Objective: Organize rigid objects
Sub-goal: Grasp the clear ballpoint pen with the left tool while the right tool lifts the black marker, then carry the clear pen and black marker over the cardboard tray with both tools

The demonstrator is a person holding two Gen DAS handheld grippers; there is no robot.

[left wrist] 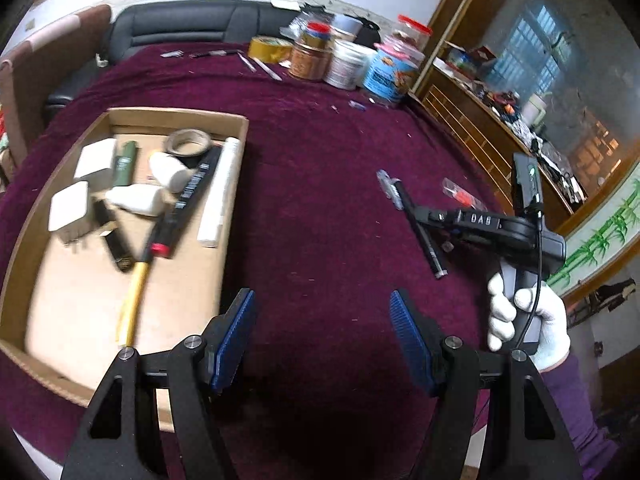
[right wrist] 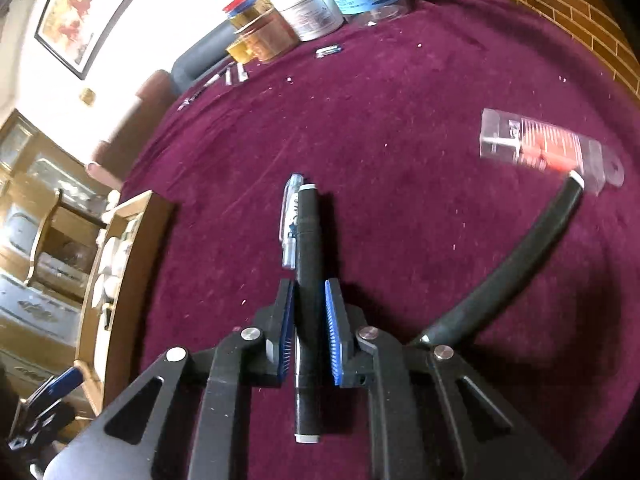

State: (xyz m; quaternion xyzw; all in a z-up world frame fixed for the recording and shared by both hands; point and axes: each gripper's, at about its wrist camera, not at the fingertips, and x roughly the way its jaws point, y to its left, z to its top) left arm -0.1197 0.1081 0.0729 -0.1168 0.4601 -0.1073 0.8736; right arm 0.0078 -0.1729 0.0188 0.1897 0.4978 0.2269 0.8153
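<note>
The right tool (right wrist: 309, 332) has its blue pads closed against a long black marker (right wrist: 307, 280), which runs lengthwise between the fingers over the maroon-covered table (right wrist: 400, 120). A clear-barrelled pen (right wrist: 289, 224) lies just beside the marker at its 11 o'clock end. At 2 o'clock in the right wrist view a clear plastic packet with orange contents (right wrist: 540, 146) rests on the cloth, and a second black marker (right wrist: 516, 256) lies at 3 o'clock, its white-capped end by the packet.

The left tool (left wrist: 322, 336) hangs wide open and holds nothing. At 10 o'clock from it sits the cardboard box (left wrist: 176, 118), holding white adapters (left wrist: 98, 160), a tape roll (left wrist: 188, 142), a white stick (left wrist: 222, 192) and a yellow-handled screwdriver (left wrist: 134, 300). Jars (left wrist: 348, 64) stand at the table's far edge, at 12 o'clock.
</note>
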